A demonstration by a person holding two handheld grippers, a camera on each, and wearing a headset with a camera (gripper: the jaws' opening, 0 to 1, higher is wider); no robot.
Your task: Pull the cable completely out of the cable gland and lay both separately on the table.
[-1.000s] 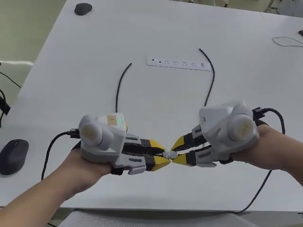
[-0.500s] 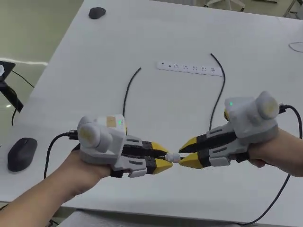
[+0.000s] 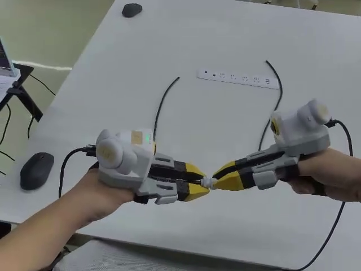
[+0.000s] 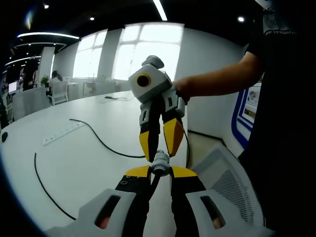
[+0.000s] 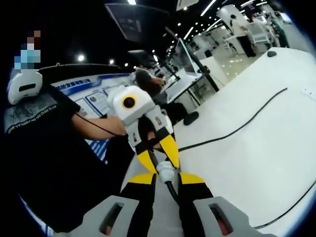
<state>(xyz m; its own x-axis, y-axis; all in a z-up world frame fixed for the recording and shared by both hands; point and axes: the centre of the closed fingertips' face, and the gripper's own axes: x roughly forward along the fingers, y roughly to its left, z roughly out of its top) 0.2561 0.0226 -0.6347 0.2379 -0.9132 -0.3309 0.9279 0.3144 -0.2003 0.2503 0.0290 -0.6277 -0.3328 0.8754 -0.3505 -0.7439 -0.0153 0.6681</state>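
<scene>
Our big white desk [image 3: 197, 45] holds a power strip [image 3: 240, 78] and a loose black wire [image 3: 162, 107]. Over its near edge our left claw [image 3: 201, 182] and right claw [image 3: 219, 178] meet tip to tip, both squeezed shut on the little cable gland [image 3: 208, 182]. The left gripper view shows bright windows [image 4: 143, 54]; the right gripper view shows the cable [image 5: 171, 190] and ceiling lights [image 5: 208, 7].

Open-plan office: long white worktable [image 3: 169, 45] carrying a power strip [image 3: 238, 79] and computer mouse [image 3: 36, 170], ceiling strip lights [image 4: 159, 9], large windows [image 4: 143, 49], a monitor [image 5: 133, 22] nearby.
</scene>
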